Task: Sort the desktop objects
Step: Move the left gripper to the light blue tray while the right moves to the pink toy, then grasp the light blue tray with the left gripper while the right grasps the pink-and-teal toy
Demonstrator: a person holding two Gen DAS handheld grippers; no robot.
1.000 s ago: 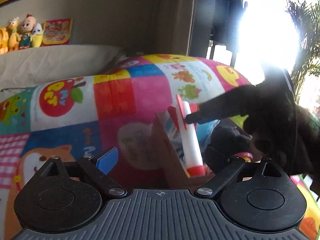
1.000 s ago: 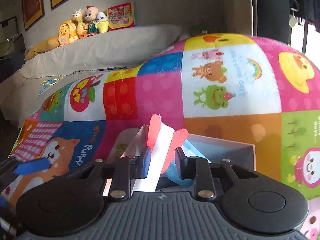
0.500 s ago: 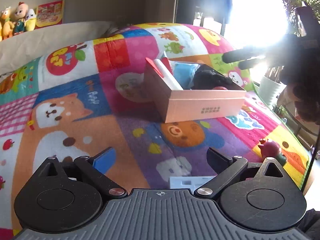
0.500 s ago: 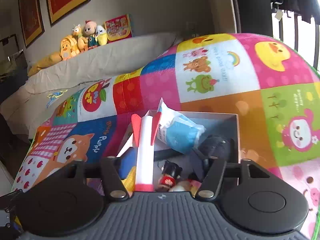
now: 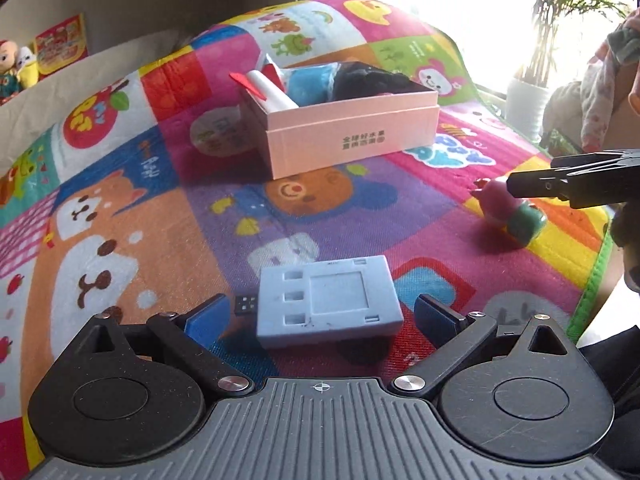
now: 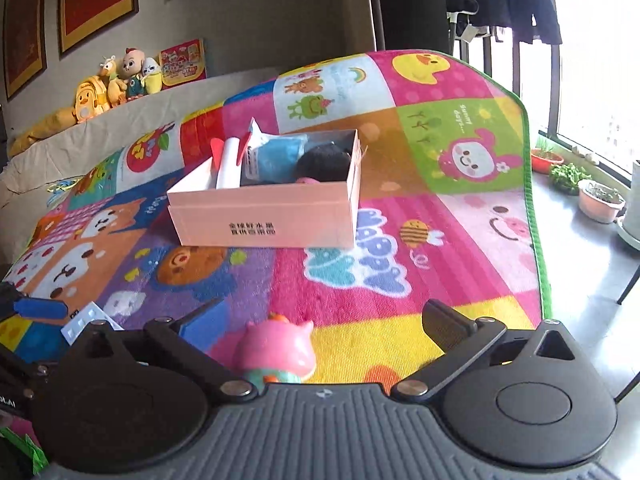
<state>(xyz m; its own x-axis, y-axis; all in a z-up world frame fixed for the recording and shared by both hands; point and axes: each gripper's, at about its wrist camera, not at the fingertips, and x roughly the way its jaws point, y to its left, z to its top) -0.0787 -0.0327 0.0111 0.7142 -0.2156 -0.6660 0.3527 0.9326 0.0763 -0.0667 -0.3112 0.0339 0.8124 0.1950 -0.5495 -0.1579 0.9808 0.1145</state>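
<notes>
— Left view?
— Jaws of my left gripper gape around the blue block on the mat, untouched.

— Right view?
— My right gripper has just sprung open; the rocket it carried now leans in the pink box. Pink toy sits between the fingers, ungripped.
</notes>
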